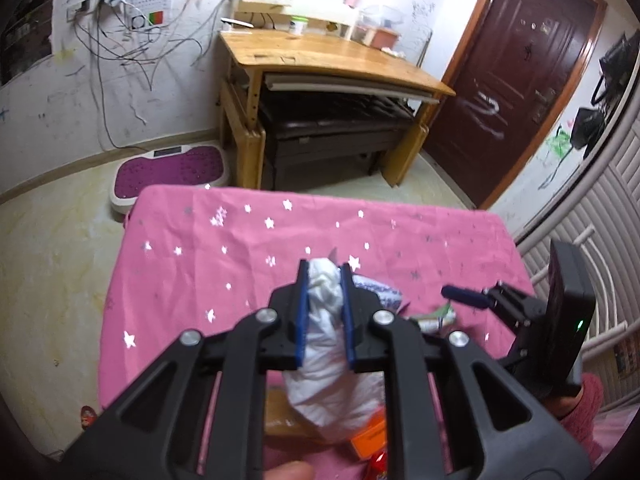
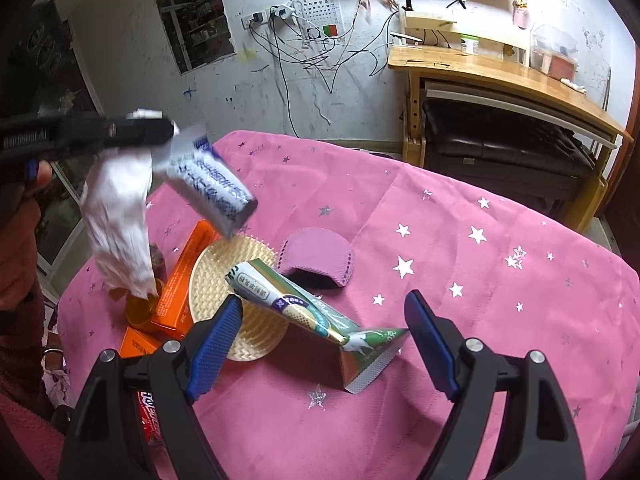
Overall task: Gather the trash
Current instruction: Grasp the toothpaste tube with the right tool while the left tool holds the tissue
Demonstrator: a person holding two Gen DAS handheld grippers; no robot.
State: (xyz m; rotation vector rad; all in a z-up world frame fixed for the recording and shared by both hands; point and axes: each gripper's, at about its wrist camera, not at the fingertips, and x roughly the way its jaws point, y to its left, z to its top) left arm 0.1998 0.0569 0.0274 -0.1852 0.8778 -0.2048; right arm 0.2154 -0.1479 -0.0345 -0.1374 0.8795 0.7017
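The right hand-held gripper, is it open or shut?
Open: the right hand-held gripper has blue pads spread wide, nothing between them.

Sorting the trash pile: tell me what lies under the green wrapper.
The green wrapper rests partly on the gold woven mat, its other end on the pink tablecloth. The mat's part beneath the wrapper is covered, so anything there cannot be seen.

Crumpled white tissue (image 1: 326,320), clamped between the left hand-held gripper's (image 1: 325,316) blue pads, hanging above the pink bench (image 2: 460,208). Blurred blue-and-white wrapper (image 2: 212,188) in mid-air beside it. Green-and-gold snack wrapper (image 2: 316,316), creased and partly upright, lying on the bench against a woven gold dish (image 2: 212,264).
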